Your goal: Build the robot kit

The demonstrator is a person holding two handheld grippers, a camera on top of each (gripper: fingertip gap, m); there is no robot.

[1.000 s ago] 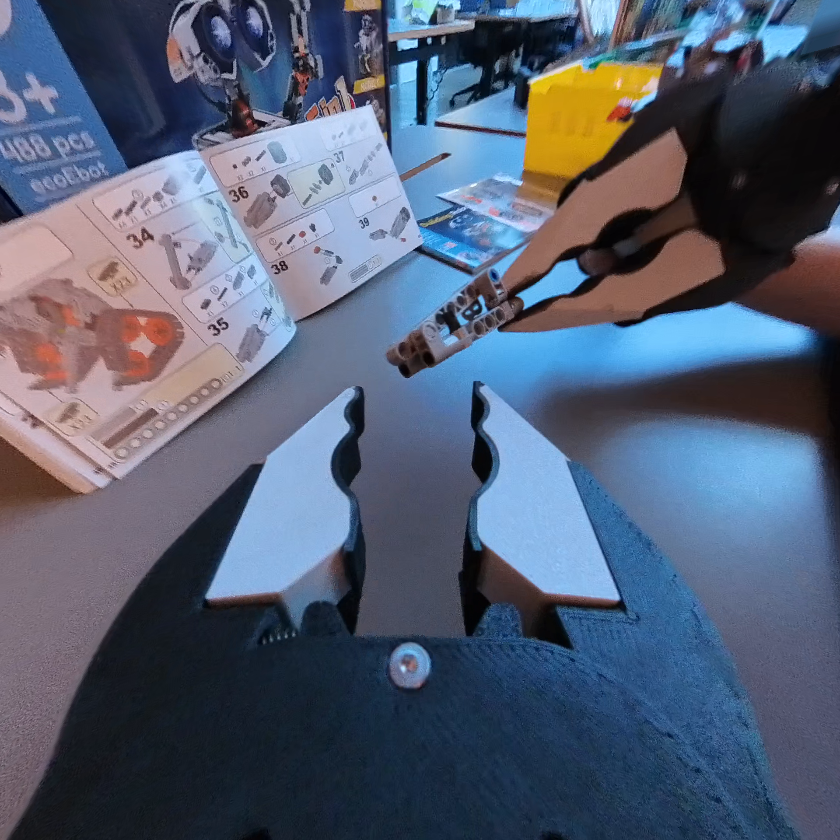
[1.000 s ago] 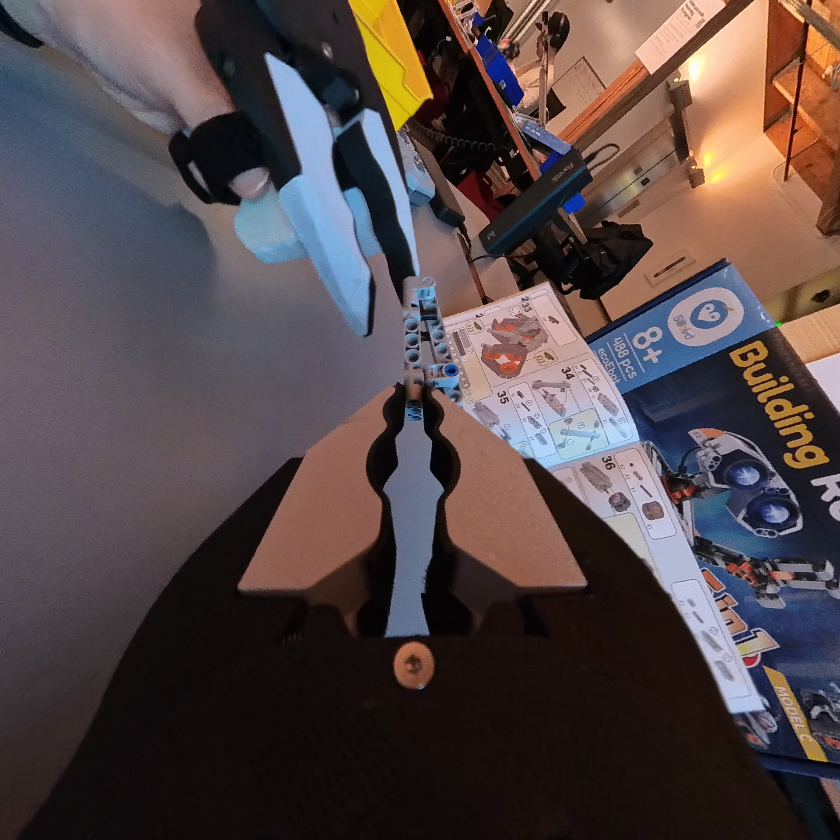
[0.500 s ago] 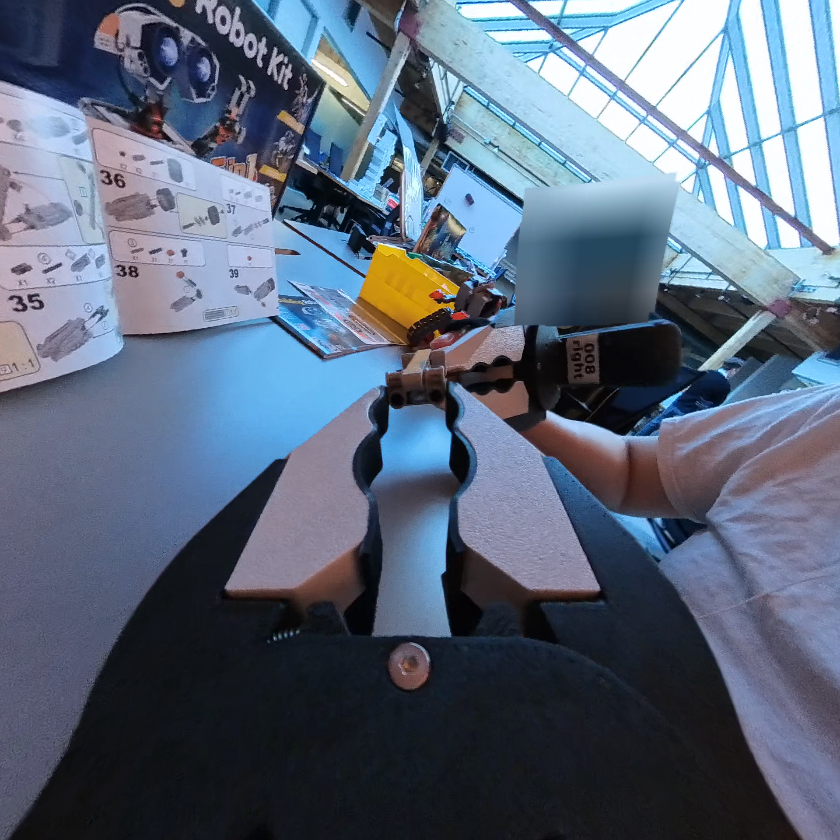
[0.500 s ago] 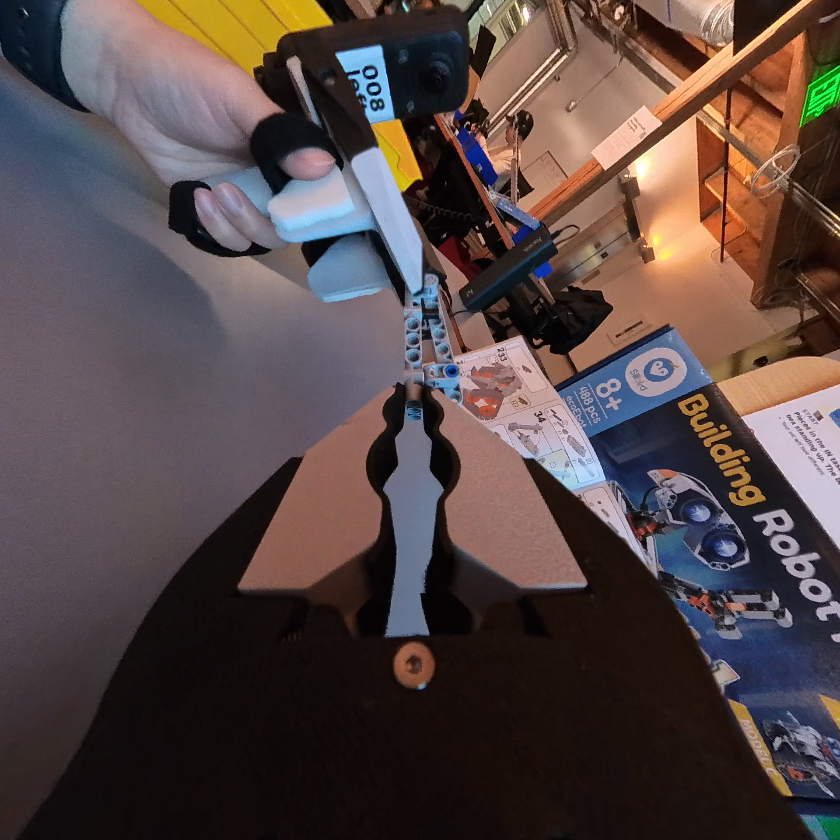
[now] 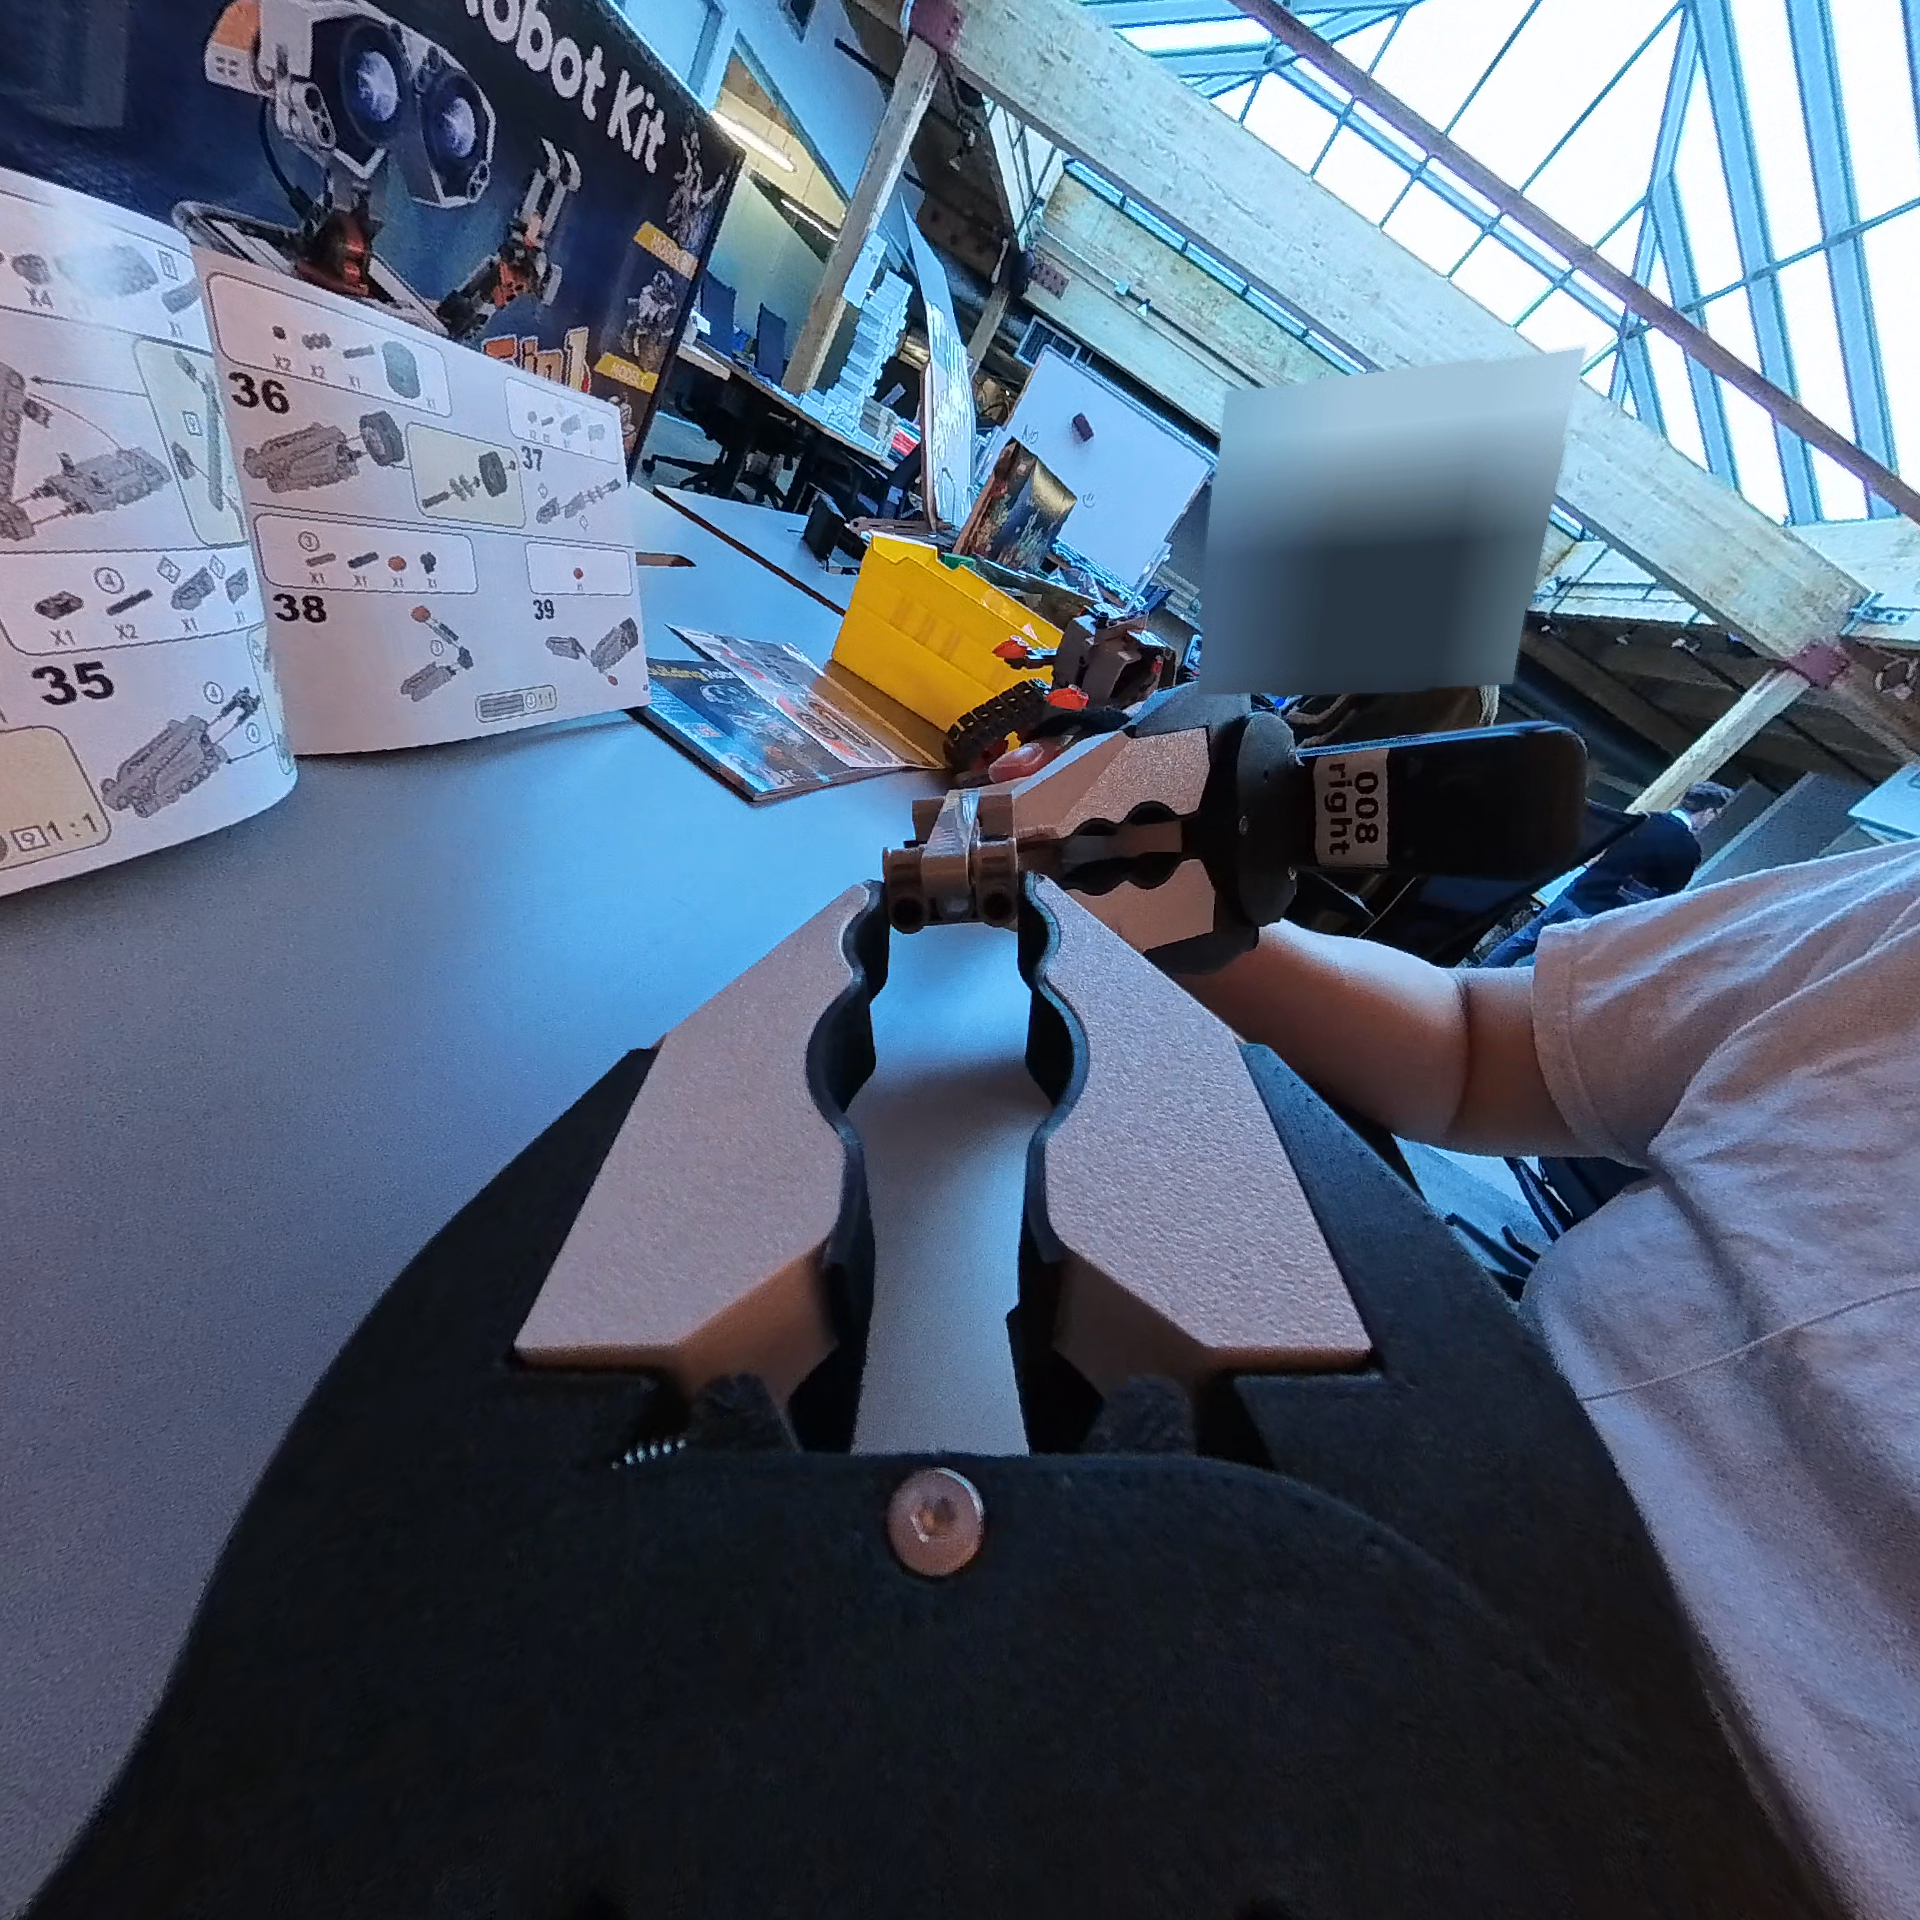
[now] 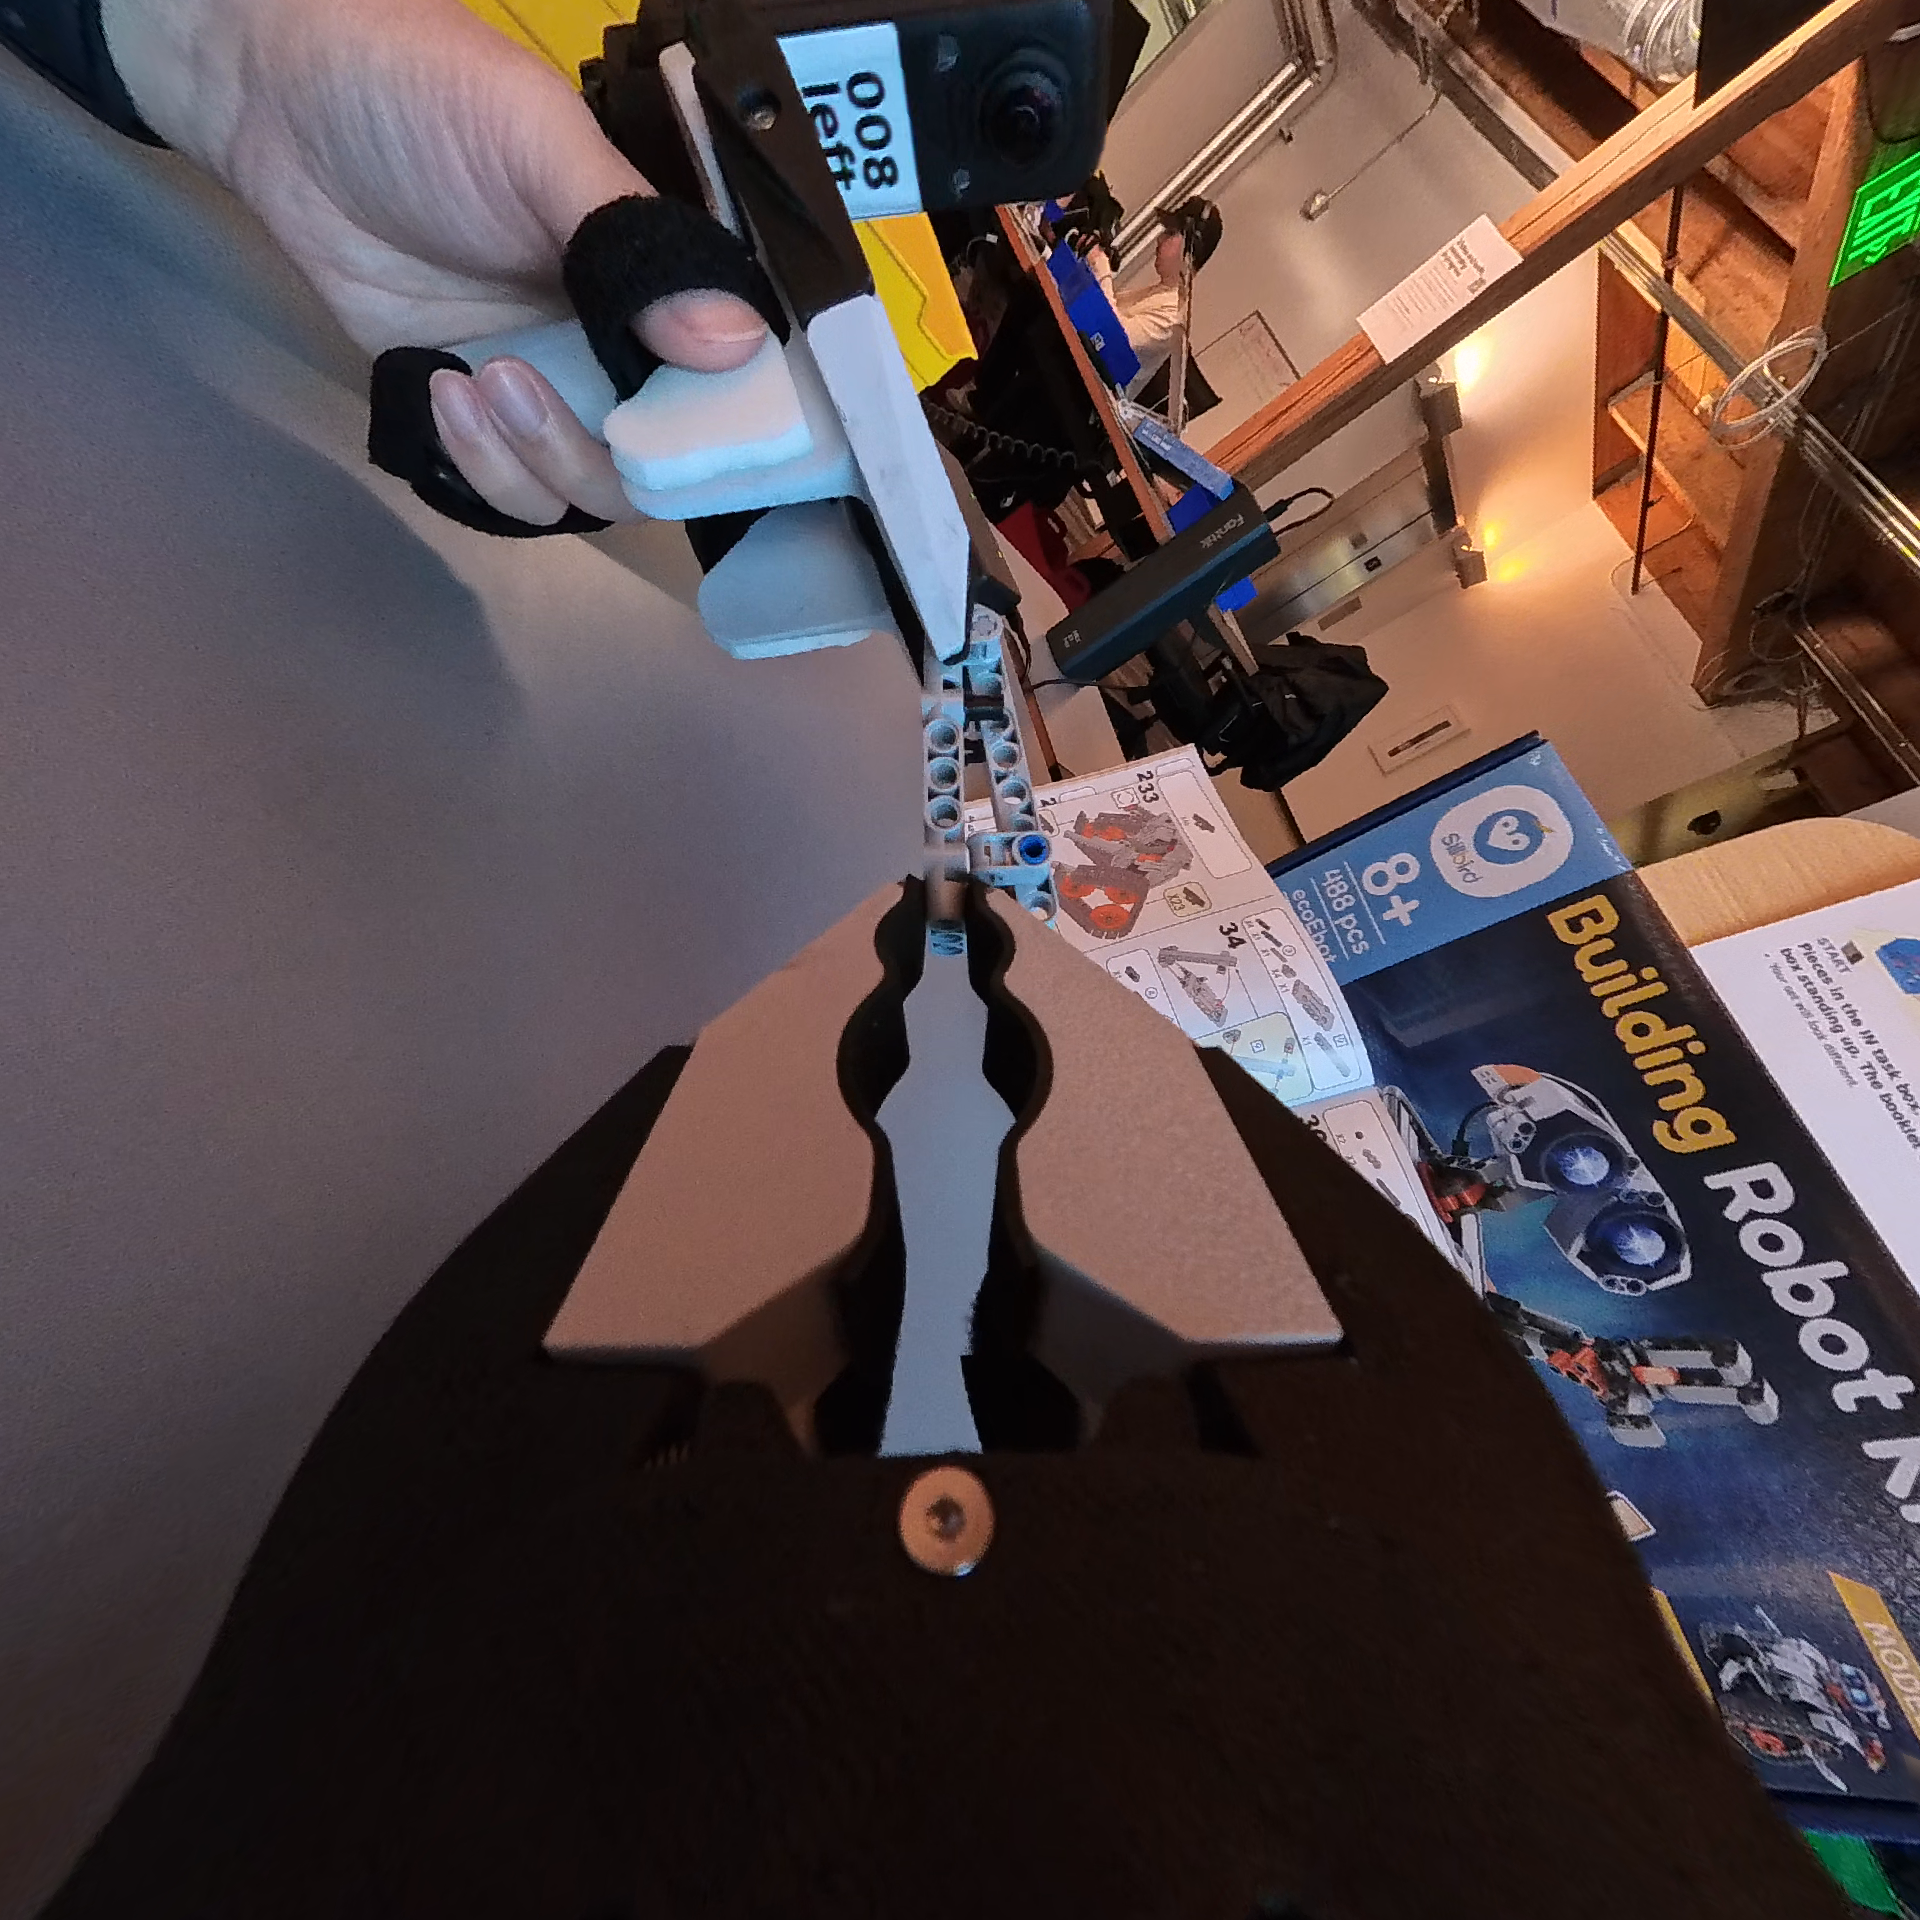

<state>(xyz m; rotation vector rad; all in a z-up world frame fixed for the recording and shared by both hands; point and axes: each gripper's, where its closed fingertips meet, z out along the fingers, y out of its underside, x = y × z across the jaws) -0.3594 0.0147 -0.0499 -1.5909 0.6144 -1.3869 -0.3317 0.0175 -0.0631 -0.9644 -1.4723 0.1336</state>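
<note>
A small grey assembly of holed building beams (image 5: 951,878) hangs in the air above the grey table (image 5: 312,1039), held from both ends. My left gripper (image 5: 951,909) has its two tips against the sides of the near end and is shut on it. My right gripper (image 5: 1010,831) comes in from the far right and pinches the other end. In the right wrist view my right gripper (image 6: 945,896) is shut on the assembly (image 6: 971,758), which has a blue pin on its side. The left gripper (image 6: 966,636), held by a hand, clamps the assembly's far tip.
An open instruction booklet (image 5: 416,540) leans on a dark blue kit box (image 5: 468,156) at the left. A flat leaflet (image 5: 769,707), a yellow bin (image 5: 935,634) and a small tracked model (image 5: 1070,686) lie beyond. The person's arm and white sleeve (image 5: 1714,1247) fill the right. Across from one pair of fingers to the other is roughly 4 cm.
A second ago my left gripper was open and short of the assembly. It has moved onto the free end and shut on it. My right gripper has kept its hold.
</note>
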